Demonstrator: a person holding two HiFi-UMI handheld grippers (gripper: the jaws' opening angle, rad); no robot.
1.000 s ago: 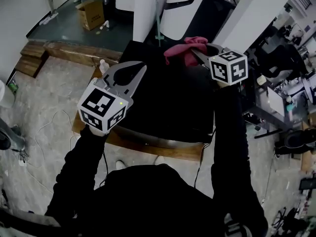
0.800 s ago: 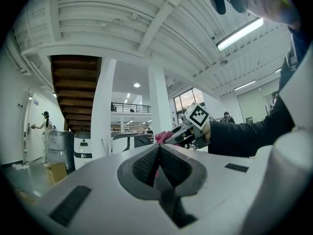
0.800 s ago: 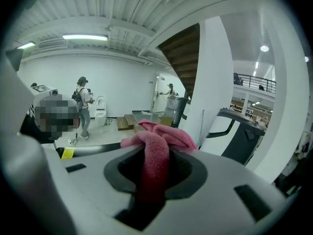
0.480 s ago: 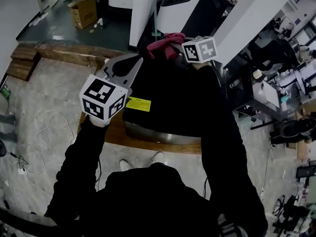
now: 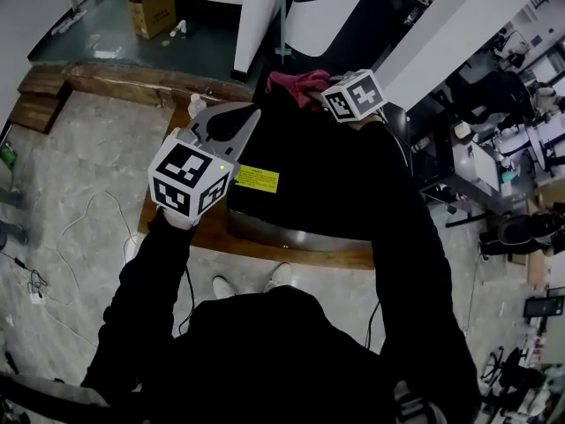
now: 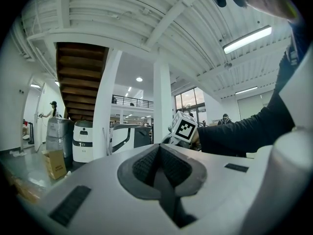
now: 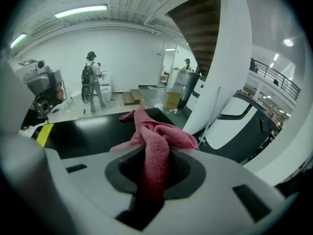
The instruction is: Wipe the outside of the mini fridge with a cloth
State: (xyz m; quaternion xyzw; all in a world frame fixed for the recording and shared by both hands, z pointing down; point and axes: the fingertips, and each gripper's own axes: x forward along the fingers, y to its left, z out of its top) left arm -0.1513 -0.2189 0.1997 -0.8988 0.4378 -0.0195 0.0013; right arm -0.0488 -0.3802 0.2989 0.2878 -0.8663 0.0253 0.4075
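Note:
The black mini fridge [image 5: 300, 188] stands below me, its top bearing a yellow label [image 5: 256, 179]. A pink cloth [image 5: 298, 86] lies bunched at the fridge's far edge, and my right gripper [image 5: 325, 98] is shut on it. In the right gripper view the cloth [image 7: 155, 141] runs between the jaws and spills onto the black fridge top [image 7: 88, 131]. My left gripper [image 5: 252, 116] hovers above the fridge's left side, jaws shut with nothing between them. The left gripper view shows the left gripper [image 6: 159, 153] closed and the right gripper's marker cube [image 6: 186, 128] ahead.
The fridge rests on a wooden platform [image 5: 265, 250] over a marble floor. A white pillar [image 5: 260, 16] and a white machine [image 5: 322, 11] stand behind it. A cardboard box [image 5: 152, 7] sits far left; cluttered equipment [image 5: 494, 148] fills the right. A person [image 7: 91, 82] stands far off.
My right gripper has drawn the pink cloth leftward and back along the fridge's far edge. The view has shifted, and the yellow label on the fridge top has come into sight.

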